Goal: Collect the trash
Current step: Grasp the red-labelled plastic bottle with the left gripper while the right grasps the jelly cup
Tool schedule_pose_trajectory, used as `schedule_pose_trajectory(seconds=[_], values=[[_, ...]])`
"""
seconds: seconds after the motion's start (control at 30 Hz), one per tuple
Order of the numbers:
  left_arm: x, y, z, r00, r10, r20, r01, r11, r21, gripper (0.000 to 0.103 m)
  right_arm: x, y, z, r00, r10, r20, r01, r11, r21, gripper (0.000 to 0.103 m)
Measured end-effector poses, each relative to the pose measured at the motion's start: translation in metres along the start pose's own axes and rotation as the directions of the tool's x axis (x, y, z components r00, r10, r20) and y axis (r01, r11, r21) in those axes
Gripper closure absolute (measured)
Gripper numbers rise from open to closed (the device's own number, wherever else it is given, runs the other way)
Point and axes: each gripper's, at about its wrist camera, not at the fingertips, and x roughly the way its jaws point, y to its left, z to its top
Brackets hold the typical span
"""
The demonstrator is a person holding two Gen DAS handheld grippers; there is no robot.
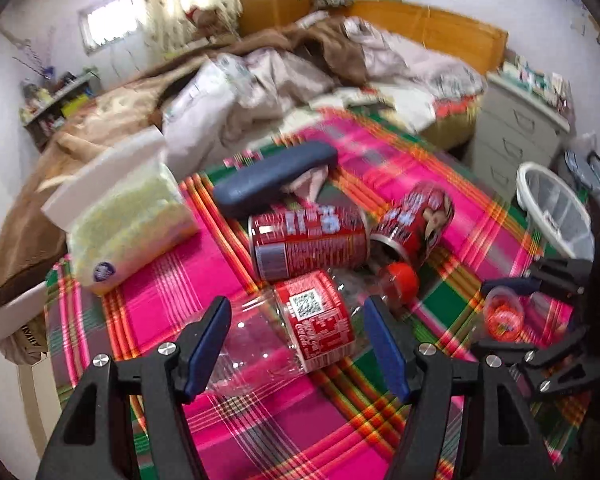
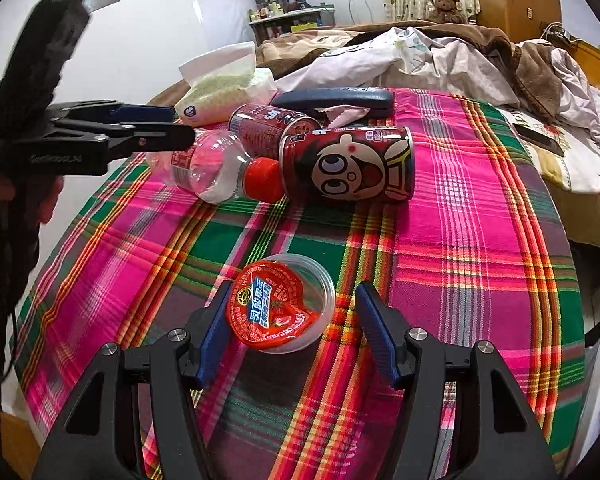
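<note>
Left gripper (image 1: pixel 298 344): hanging wide open over the cloth, gripping nothing, its blue pads (image 1: pixel 206 344) standing either side of the bottle.
Bottle (image 1: pixel 292 332): lying on its side between the left pads, mostly the clear body and red label; whether a pad is touching it, I cannot tell.
Bottle axis: running from the clear base near the left pad up and away to the red cap (image 1: pixel 399 280), which is pointing toward the cartoon can.
Right gripper (image 2: pixel 290 330): also spread open, holding nothing.
Jelly cup (image 2: pixel 284 304): sitting between the right pads, close against the left pad (image 2: pixel 214 340), clear of the right one.
Cup facing: its red peeled lid is tilting up toward the camera.
Cans: one can (image 1: pixel 307 244) is lying on its side just beyond the bottle; the cartoon can (image 2: pixel 347 164) is lying beside it, its face showing toward the right gripper.
Cloth (image 2: pixel 479 240): the plaid carrying everything.
Bin (image 1: pixel 555 212): white, standing off the cloth's far edge, beyond the right gripper.
</note>
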Motion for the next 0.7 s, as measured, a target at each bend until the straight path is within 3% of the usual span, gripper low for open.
schedule_pose_trajectory(seconds=[0.27,0.37,0.7], values=[[0.013,-0.006,-0.004,0.997,-0.041,-0.064,0.045,0.997,0.062,0.027,0.004,-0.002,0.004,1.0,0.002,-0.006,-0.002,1.0,0.002,0.041],[0.009,-0.013,-0.011,0.997,-0.024,-0.069,0.03,0.996,0.089,0.026,0.003,-0.003,0.005,1.0,0.001,0.003,-0.001,1.0,0.002,0.041],[0.002,-0.006,-0.029,0.994,-0.068,-0.091,0.069,0.998,0.01,0.023,0.005,-0.001,0.006,1.0,-0.001,-0.005,0.001,1.0,-0.002,0.041]])
